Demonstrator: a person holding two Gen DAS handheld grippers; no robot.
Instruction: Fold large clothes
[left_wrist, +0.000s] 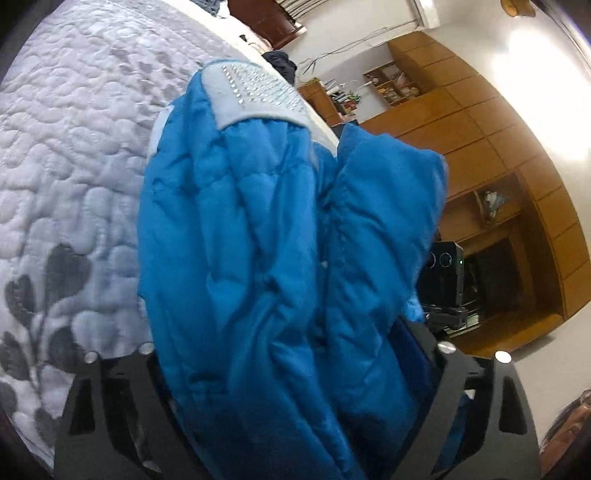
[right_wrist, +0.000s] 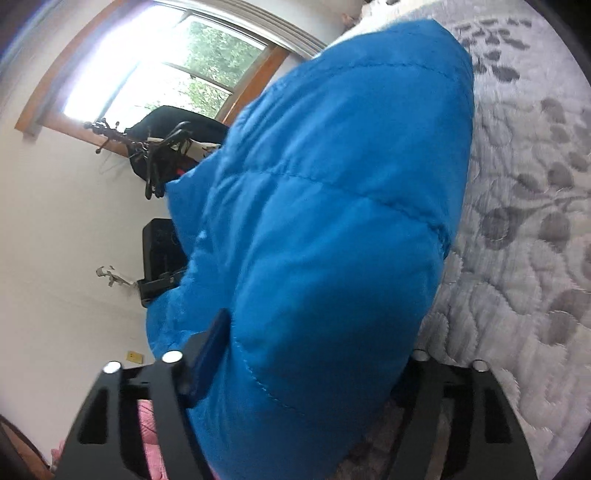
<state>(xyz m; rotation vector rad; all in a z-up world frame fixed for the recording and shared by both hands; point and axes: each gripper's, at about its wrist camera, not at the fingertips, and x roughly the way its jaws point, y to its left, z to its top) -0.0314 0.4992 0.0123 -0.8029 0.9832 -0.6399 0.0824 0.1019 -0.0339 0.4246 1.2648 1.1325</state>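
A blue quilted jacket (left_wrist: 266, 258) fills the middle of the left wrist view, bunched in thick folds, with a pale rhinestone-studded patch (left_wrist: 255, 92) at its top. My left gripper (left_wrist: 291, 354) is shut on this fabric, which hides the fingertips. In the right wrist view the same blue jacket (right_wrist: 332, 206) bulges between the black fingers (right_wrist: 210, 343), and my right gripper (right_wrist: 310, 354) is shut on it. The jacket hangs lifted over the bed.
A white quilted bedspread with grey leaf print (left_wrist: 74, 166) (right_wrist: 528, 221) lies under the jacket. Wooden cabinets and shelves (left_wrist: 480, 147) stand past the bed on one side. A window (right_wrist: 155, 74) and a rack with dark clothes (right_wrist: 162, 147) are on the other.
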